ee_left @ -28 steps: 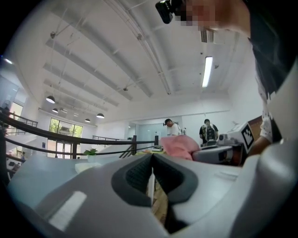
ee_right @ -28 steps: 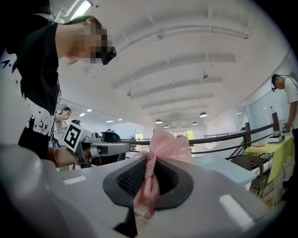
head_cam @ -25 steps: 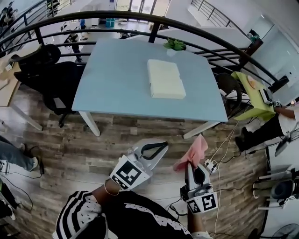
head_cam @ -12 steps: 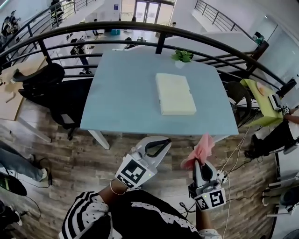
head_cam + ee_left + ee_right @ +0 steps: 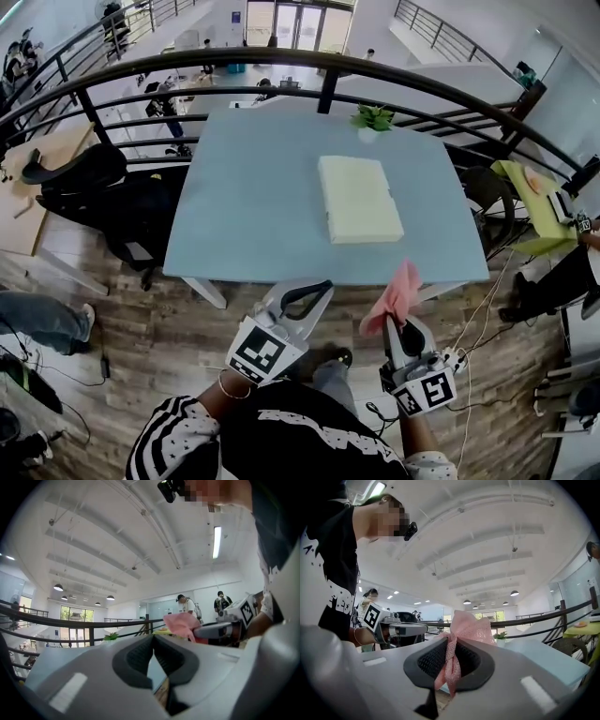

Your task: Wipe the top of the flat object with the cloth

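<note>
A cream flat rectangular object (image 5: 358, 199) lies on the light blue table (image 5: 253, 197), right of its middle. My right gripper (image 5: 397, 321) is shut on a pink cloth (image 5: 395, 296) that sticks up from its tips, just short of the table's near edge. The same pink cloth (image 5: 464, 629) is bunched between the jaws in the right gripper view. My left gripper (image 5: 302, 292) is shut with nothing in it, held over the floor near the table's front edge. The cloth (image 5: 182, 624) and right gripper (image 5: 220, 630) also show in the left gripper view.
A small potted plant (image 5: 373, 117) stands at the table's far edge. A black curved railing (image 5: 281, 61) runs behind the table. A black office chair (image 5: 103, 192) sits to the left, a yellow-green stool (image 5: 532, 197) to the right. Cables (image 5: 469, 328) trail on the wooden floor.
The table and flat object have come nearer in the head view. Both grippers have moved toward the table's front edge, the right one still carrying the cloth.
</note>
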